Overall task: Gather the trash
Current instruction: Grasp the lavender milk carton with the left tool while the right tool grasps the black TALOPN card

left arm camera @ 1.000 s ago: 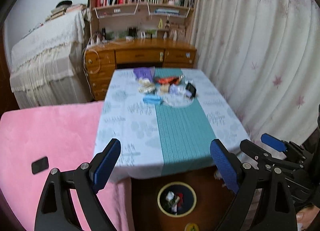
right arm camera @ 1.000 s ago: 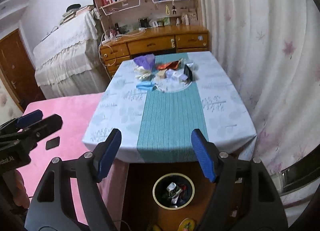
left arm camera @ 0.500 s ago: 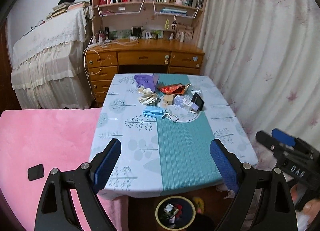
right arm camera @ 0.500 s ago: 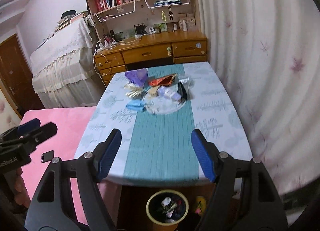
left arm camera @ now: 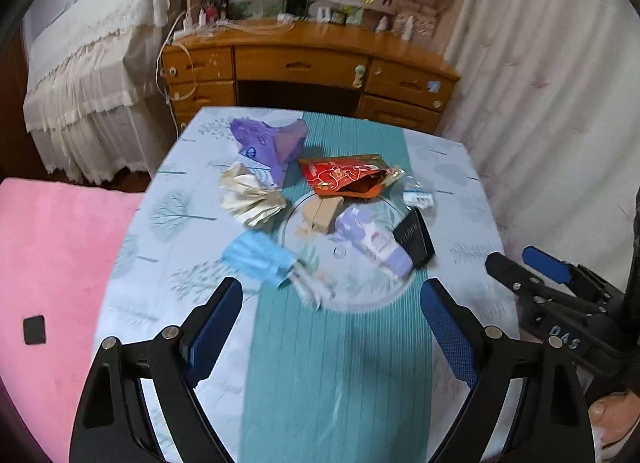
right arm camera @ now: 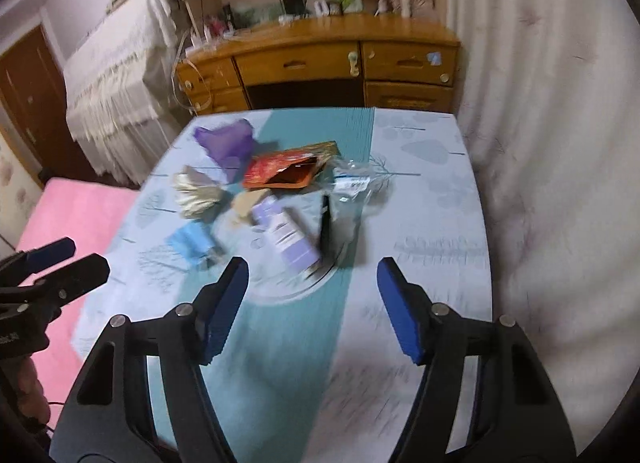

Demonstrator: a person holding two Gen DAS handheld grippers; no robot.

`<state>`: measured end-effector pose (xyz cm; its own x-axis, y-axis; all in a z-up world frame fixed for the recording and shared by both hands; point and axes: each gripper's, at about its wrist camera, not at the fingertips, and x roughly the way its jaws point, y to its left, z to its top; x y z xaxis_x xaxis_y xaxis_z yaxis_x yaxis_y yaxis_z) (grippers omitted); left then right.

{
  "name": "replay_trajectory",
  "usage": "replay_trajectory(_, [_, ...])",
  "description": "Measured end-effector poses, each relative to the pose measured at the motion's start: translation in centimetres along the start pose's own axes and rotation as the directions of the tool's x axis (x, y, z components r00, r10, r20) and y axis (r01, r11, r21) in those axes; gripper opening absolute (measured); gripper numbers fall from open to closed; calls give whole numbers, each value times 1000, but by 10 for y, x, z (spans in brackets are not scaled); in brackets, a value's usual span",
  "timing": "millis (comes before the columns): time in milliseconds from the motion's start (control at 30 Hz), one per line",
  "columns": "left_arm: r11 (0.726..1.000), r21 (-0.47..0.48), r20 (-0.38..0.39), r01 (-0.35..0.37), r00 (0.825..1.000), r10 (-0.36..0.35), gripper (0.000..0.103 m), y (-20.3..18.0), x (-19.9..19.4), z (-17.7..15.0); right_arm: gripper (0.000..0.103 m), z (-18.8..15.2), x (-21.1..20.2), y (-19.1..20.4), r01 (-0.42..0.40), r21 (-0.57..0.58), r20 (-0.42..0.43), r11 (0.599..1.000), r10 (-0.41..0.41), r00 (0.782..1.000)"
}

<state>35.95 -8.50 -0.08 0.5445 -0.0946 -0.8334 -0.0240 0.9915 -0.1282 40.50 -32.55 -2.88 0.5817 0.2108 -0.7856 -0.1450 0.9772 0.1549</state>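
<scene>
Bedroom with wooden desk, pale curtain, cloth-covered tabletop. Trash heaped mid-tabletop: blue face mask, crumpled paper, purple bag, red snack pouch, lilac carton, black comb. Left hand-held gripper and right hand-held gripper both wide open, empty, short of the heap. Likely risks: flimsy mask slipping, neighbours dragged off. Red pouch gaping, contents unclear; no bin visible.

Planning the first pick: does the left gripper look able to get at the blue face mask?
Probably yes: the left gripper is open, and the blue face mask lies just ahead with nothing between.
</scene>
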Motion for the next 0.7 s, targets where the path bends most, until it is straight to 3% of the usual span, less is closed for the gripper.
replay_trajectory(167, [997,-49,-81,-52,996,48,91,-15,80,32,56,26,87,-25,-40,1,-91,999,40,995])
replay_trajectory(333, [994,-88,-132,-70,990,58,91,-19,123,41,45,21,152,-30,-96,25,-181,995,99,978])
replay_trajectory(400, [992,-100,-154,-81,986,65,91,-23,141,44,35,10,163,-20,-113,25,-205,993,115,972])
replay_trajectory(467, [991,-105,-172,-87,983,69,91,-23,155,42,17,1,172,-19,-128,21,-227,992,130,965])
replay_trajectory(567, [989,-121,-202,-86,978,61,91,-27,176,43,2,-7,184,-27,-160,43,-244,986,166,956])
replay_trajectory(700, [980,-183,-263,-83,964,33,91,-28,206,42,2,-11,179,-42,-183,72,-224,980,195,955])
